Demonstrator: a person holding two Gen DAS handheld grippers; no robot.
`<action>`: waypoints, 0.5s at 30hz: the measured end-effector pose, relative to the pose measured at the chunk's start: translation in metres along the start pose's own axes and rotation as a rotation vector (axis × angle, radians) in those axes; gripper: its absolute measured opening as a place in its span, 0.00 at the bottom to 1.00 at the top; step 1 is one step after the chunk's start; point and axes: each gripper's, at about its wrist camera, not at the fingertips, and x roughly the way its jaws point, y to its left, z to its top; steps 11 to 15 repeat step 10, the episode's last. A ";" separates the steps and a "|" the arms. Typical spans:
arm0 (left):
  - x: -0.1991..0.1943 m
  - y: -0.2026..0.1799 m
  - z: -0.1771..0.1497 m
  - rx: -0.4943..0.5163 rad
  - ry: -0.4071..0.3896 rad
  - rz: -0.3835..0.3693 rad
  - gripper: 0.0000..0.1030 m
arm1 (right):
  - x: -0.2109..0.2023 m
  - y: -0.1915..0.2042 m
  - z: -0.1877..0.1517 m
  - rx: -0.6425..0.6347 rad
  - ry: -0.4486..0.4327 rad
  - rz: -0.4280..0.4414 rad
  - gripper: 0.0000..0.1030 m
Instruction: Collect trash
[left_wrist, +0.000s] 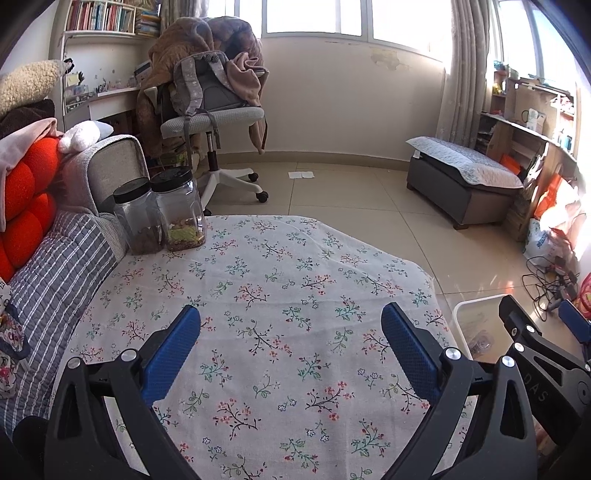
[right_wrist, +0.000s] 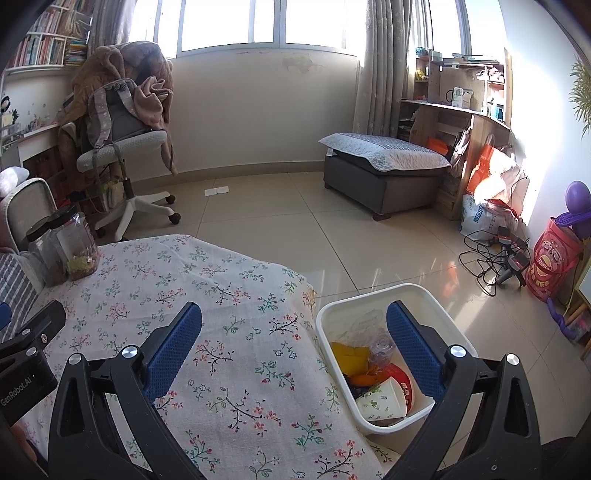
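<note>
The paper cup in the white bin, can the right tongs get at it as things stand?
Probably yes. The right tongs are open and empty, and the white bin has no lid. The paper cup lies on top of the other trash, with nothing covering it.

From my left wrist view, the white bin (left_wrist: 476, 325) is mostly hidden behind the right gripper (left_wrist: 535, 328), and what lies inside is too blurred for me to name. From the right wrist view, one blue finger (right_wrist: 413, 350) covers part of the bin (right_wrist: 373, 302), so some trash (right_wrist: 369, 373) under it I cannot see. The near edge of the table (right_wrist: 240, 332) is cut off below. The content of the two jars (left_wrist: 162, 218) is too small to tell.
</note>
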 end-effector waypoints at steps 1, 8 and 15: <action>0.001 0.000 0.000 -0.003 0.003 -0.001 0.93 | 0.000 0.000 0.000 0.001 -0.001 0.000 0.93; 0.003 0.000 0.002 -0.010 0.021 0.028 0.93 | 0.000 -0.001 0.001 0.001 -0.007 0.003 0.93; 0.004 0.000 0.001 -0.013 0.027 0.030 0.93 | 0.000 0.000 0.001 0.000 -0.007 0.003 0.93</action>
